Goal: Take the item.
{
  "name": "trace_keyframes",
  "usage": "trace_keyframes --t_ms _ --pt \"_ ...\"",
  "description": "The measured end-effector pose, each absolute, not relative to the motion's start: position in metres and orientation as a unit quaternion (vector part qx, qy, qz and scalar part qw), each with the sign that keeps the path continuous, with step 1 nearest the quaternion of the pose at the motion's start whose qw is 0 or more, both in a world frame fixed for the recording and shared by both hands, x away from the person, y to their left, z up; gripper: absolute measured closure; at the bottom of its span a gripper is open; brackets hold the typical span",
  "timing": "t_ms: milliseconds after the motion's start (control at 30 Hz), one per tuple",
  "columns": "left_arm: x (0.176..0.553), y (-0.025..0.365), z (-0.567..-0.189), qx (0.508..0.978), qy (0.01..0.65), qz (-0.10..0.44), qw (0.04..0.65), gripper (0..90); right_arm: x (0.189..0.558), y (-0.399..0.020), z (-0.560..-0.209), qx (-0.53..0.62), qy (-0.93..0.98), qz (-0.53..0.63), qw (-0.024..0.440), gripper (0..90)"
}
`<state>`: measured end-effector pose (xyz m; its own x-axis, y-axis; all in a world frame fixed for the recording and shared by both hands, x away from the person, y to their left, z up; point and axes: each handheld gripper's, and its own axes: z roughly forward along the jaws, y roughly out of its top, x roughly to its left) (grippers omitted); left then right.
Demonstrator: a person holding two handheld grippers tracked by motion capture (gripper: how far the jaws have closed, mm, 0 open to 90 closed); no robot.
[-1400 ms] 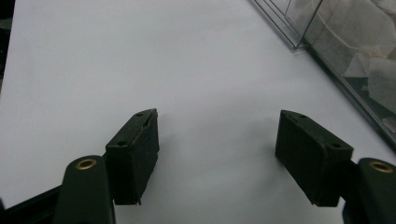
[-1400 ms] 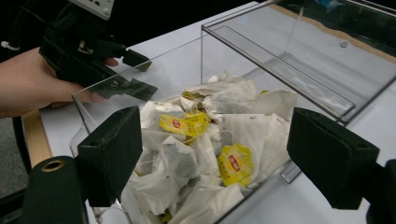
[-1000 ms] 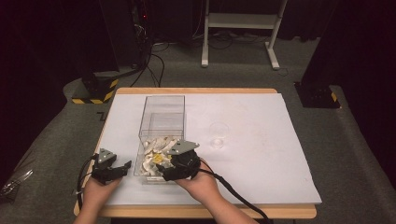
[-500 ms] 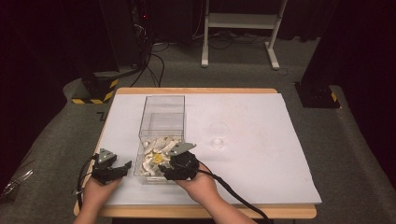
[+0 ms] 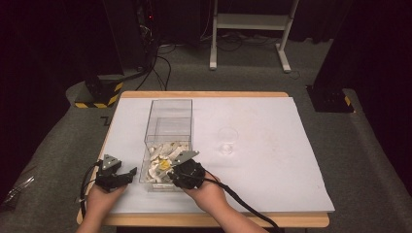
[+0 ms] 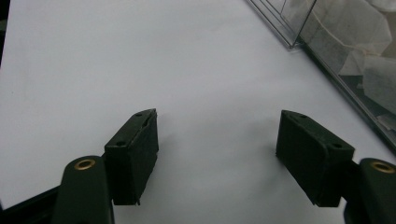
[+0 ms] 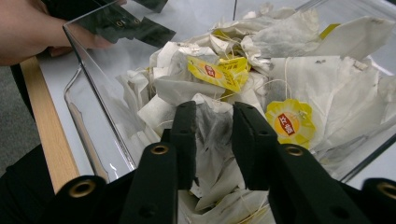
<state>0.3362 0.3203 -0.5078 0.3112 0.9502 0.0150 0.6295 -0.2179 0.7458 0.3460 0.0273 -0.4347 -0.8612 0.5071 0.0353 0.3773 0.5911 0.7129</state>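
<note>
Right gripper [image 7: 214,140] down in the clear box [image 5: 167,124], jaws just closing and now pinching a tea bag [image 7: 212,135] off the heap at the near end. Yellow tags [image 7: 289,117] with a red logo among the bags, lettering too small to read. Left gripper [image 6: 217,154] spread wide over bare white sheet [image 6: 140,56], just beside the box, grasping nothing.
</note>
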Motion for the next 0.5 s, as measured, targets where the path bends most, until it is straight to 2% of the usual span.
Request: trace_keyframes --t_ms 233,500 --pt "0.3363 0.3204 -0.5078 0.741 0.532 0.246 0.327 29.9 0.3465 0.0257 -0.4353 0.246 0.892 0.372 0.077 87.4" --pt "0.3363 0.3203 -0.5078 0.741 0.533 0.245 0.327 29.9 0.3440 0.0184 -0.4321 0.249 0.879 0.394 0.097 89.5"
